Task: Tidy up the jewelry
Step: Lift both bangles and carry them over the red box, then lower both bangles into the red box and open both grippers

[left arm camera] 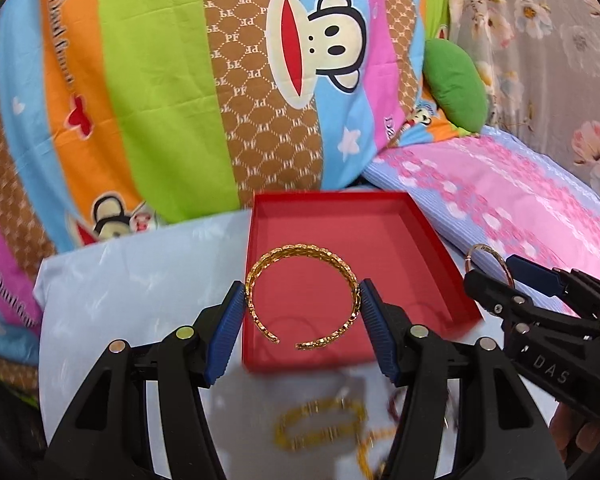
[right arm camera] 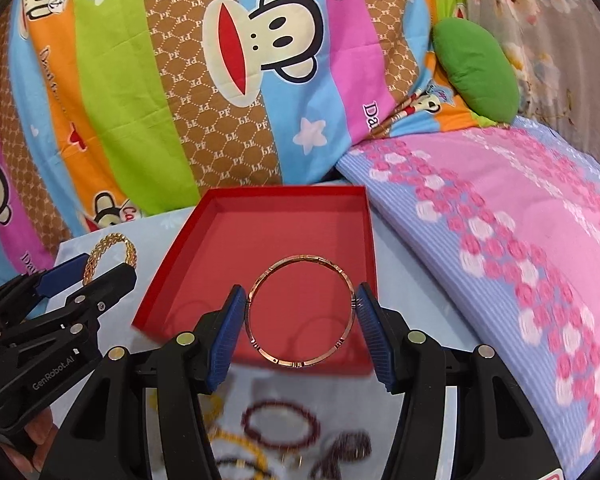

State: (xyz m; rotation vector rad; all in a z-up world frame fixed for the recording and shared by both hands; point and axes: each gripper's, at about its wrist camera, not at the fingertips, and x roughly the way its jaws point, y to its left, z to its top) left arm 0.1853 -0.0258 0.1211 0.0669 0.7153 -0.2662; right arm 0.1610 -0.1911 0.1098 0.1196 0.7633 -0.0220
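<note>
My left gripper (left arm camera: 302,300) is shut on a gold open cuff bracelet (left arm camera: 300,258) and holds it above the red open box (left arm camera: 380,216). My right gripper (right arm camera: 302,308) is shut on a thin rose-gold bangle (right arm camera: 300,259) and holds it above the same red box (right arm camera: 220,240). The right gripper also shows in the left wrist view (left arm camera: 496,276) with the bangle (left arm camera: 485,249). The left gripper shows in the right wrist view (right arm camera: 88,276) with the gold cuff (right arm camera: 112,242). The box floor looks bare.
Loose jewelry lies on the light blue cloth (left arm camera: 140,280) below the grippers: a gold chain bracelet (left arm camera: 320,420), a dark red beaded bracelet (right arm camera: 280,424) and others, blurred. A bright cartoon quilt (left arm camera: 180,80), a green cushion (left arm camera: 456,84) and a pink flowered pillow (right arm camera: 500,220) bound the area.
</note>
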